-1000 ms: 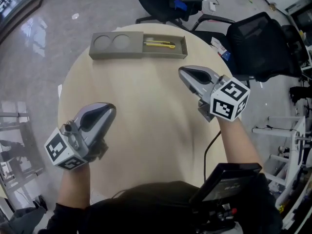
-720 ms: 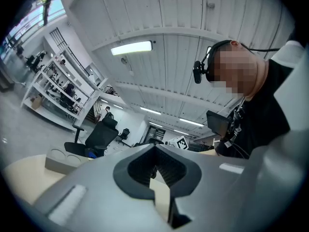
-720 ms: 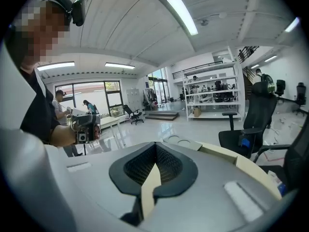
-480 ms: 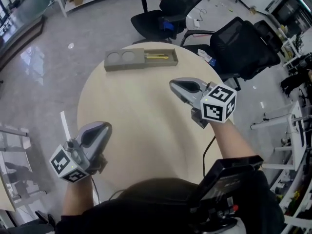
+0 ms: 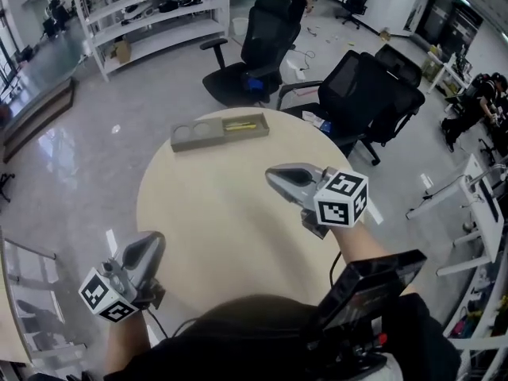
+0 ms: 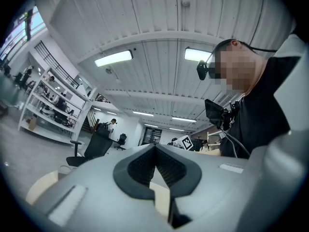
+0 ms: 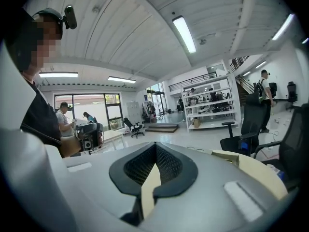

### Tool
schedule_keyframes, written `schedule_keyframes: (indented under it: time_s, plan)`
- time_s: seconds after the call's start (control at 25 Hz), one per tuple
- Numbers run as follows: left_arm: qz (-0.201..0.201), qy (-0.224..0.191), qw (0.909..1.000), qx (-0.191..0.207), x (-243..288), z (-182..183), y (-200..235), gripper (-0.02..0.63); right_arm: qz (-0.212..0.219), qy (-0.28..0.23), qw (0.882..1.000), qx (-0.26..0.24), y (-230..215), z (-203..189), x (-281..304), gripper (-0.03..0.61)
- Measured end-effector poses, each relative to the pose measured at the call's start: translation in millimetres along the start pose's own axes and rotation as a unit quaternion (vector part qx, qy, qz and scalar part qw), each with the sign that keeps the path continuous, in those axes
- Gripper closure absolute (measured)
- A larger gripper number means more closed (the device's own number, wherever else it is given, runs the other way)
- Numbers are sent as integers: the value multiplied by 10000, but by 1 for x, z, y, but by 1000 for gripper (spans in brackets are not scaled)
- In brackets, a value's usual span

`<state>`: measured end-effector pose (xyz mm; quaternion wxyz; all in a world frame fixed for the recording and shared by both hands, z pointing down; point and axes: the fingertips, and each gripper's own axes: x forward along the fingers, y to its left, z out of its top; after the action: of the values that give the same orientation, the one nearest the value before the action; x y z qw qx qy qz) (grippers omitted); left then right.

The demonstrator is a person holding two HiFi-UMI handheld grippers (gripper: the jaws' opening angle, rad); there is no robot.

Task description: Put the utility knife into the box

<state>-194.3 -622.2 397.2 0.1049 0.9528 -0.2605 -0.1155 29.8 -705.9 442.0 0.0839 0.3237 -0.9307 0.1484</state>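
Inside the oblong grey box (image 5: 181, 143) lies the slim utility knife (image 5: 239, 125).

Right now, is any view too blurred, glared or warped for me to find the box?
Head view: sharp and evenly lit, with reflections on the glossy floor; the box holding the yellow utility knife is small but clear. Left gripper view and right gripper view: heavy fisheye bending, dark corners, bright ceiling lights, little of the table showing.
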Motion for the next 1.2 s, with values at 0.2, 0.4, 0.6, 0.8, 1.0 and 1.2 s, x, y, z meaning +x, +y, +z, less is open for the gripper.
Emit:
schedule_keyframes:
  time_s: [0.2,0.4,0.6,0.8,1.0,1.2]
  plan:
    - [292,-237,9992,-134,25,-10,-47,616,15,-156,9998,-94,-7,-11,-70,565]
    - [212,-208,9995,-133,69,-16,-106,617,-24,-412,9991,115,-21,-26,-146,565]
    - [73,-112,9998,146,105,-12,-161,615,13,-722,9972,197,-27,-29,-208,565]
    - [258,15,9990,371,111,-12,-204,616,309,-813,9961,125,-17,-35,-239,565]
    - [653,182,9971,355,100,-28,-235,616,704,-868,9937,114,-4,-50,-253,565]
    - [716,238,9965,351,91,-39,-247,615,873,-758,9932,99,5,-61,-246,565]
